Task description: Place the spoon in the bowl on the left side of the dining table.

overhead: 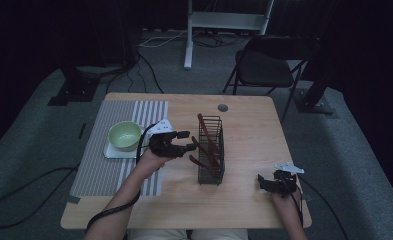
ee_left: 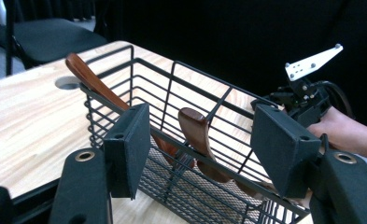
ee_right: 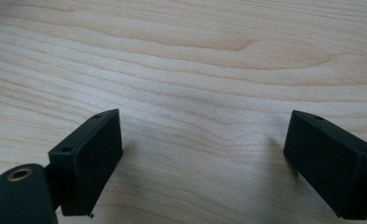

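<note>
Broadly, a pale wooden table (overhead: 244,200) carries everything, with a striped grey mat (overhead: 99,165) along its left part and a folding chair (overhead: 264,65) standing on the carpet beyond the far edge. On the mat sits a light green bowl (overhead: 124,134) on a white square plate (overhead: 115,152). Near the middle of the table stands the black wire basket (overhead: 211,150), long and narrow, holding dark reddish-brown wooden utensils (overhead: 207,142) that lean against its wires; in the left gripper view their rounded handles rise above the basket's rim (ee_left: 190,144). The left gripper (overhead: 186,141) is held just beside the basket's left side, jaws pointing at it; in its own view the two pads (ee_left: 130,149) stand partly apart, framing the nearest utensil handle (ee_left: 197,133) without pressing on it, so nothing is grasped. The right gripper (overhead: 262,183) rests well apart from the basket, near the table's front right corner, its jaws spread wide over bare wood in the right gripper view and holding nothing. A small round grommet (overhead: 223,107) marks the table's far edge.
</note>
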A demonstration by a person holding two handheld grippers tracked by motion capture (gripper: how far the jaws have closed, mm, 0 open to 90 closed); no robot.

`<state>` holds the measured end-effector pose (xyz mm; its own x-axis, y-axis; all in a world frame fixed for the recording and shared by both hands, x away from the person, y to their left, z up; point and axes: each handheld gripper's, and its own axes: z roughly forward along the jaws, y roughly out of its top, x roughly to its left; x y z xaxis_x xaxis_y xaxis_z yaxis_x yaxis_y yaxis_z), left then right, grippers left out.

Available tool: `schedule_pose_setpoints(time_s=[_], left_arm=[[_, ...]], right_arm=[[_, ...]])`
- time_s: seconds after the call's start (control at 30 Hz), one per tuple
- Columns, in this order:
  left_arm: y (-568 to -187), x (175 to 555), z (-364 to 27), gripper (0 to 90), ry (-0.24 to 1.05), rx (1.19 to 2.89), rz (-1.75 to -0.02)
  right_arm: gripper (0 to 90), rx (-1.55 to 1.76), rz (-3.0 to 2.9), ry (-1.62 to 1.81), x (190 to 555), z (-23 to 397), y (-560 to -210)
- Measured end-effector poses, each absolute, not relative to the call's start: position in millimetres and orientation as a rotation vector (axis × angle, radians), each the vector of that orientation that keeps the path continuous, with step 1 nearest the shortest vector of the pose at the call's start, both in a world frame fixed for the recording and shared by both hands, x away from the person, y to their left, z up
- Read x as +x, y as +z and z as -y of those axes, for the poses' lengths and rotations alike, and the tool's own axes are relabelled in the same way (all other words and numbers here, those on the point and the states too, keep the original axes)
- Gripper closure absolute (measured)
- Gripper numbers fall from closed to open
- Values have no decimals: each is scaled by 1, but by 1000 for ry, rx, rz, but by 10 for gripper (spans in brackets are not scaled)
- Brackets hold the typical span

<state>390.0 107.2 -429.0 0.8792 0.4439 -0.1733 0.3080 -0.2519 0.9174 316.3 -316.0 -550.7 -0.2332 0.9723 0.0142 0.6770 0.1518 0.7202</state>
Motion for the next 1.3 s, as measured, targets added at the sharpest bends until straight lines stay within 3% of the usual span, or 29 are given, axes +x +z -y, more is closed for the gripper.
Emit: schedule_pose_setpoints(time_s=[0.13, 0.2, 0.3, 0.33, 0.4, 0.43, 0.87, 0.9, 1.3], left_arm=[[-433, 394, -103, 385, 140, 1865, -590], [-436, 396, -101, 523, 134, 1863, -589], [-437, 397, -101, 563, 123, 1848, -591], [-437, 398, -100, 648, 111, 1847, -579], [-438, 397, -100, 685, 110, 1841, -568], [-438, 398, -100, 750, 85, 1830, -562], [-431, 389, -95, 790, 88, 1837, -524], [-430, 388, -95, 831, 84, 1830, -515], [-415, 385, -94, 836, 119, 1797, -500]], right_arm=[[109, 1565, -1979, 856, 316, 316, -551], [109, 1565, -1979, 856, 316, 316, -551], [109, 1565, -1980, 856, 316, 316, -551], [109, 1564, -1981, 856, 316, 316, -551], [109, 1564, -1981, 857, 316, 316, -551], [109, 1565, -1981, 857, 316, 316, -551], [109, 1564, -1981, 857, 316, 316, -551], [109, 1563, -1981, 857, 316, 316, -551], [109, 1563, -1980, 857, 316, 316, -551]])
